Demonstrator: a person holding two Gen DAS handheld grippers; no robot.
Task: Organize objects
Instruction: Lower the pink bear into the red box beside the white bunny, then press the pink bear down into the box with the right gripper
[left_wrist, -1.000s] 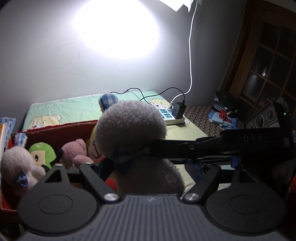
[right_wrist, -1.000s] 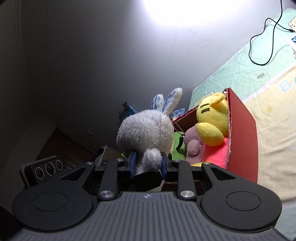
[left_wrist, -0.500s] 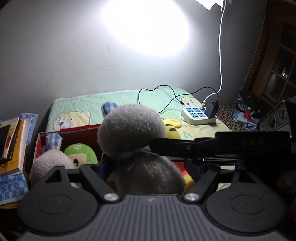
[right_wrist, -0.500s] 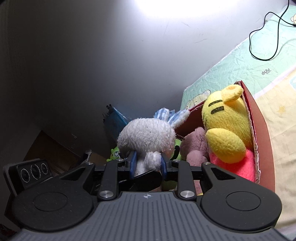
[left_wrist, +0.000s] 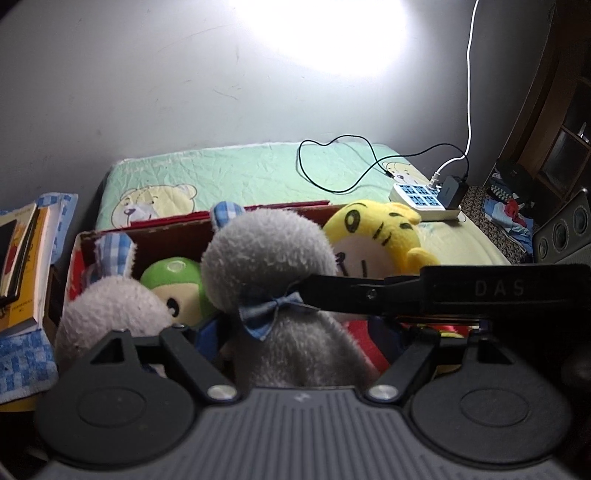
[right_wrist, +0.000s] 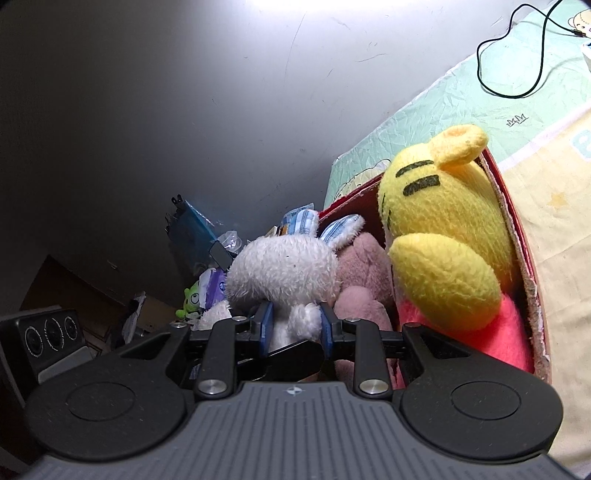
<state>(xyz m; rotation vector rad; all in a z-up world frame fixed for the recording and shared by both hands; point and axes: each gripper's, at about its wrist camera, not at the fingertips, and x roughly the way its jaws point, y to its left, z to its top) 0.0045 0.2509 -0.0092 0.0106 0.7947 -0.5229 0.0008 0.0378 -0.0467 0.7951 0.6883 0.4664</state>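
Observation:
A grey-white plush rabbit (left_wrist: 269, 258) with a blue bow and checked ears hangs over the red box (left_wrist: 110, 236). My left gripper (left_wrist: 295, 332) is shut on its body. My right gripper (right_wrist: 295, 325) is shut on a small white puff low on the rabbit (right_wrist: 284, 269). In the left wrist view, the right gripper's black finger reaches in from the right to the rabbit's neck. Inside the box sit a yellow plush (left_wrist: 373, 236) (right_wrist: 443, 236), a green plush (left_wrist: 173, 280), a pink plush (right_wrist: 362, 266) and a second white rabbit (left_wrist: 110, 314).
The box stands on a green and yellow bear-print mat (left_wrist: 240, 170) against a grey wall. A power strip (left_wrist: 424, 197) with cables lies at the mat's far right. Books (left_wrist: 22, 266) are stacked left of the box. Floor clutter (right_wrist: 207, 284) lies beyond it.
Both grippers have come down and closer to the red box with the rabbit between them. The yellow and pink plush now fill more of the right wrist view.

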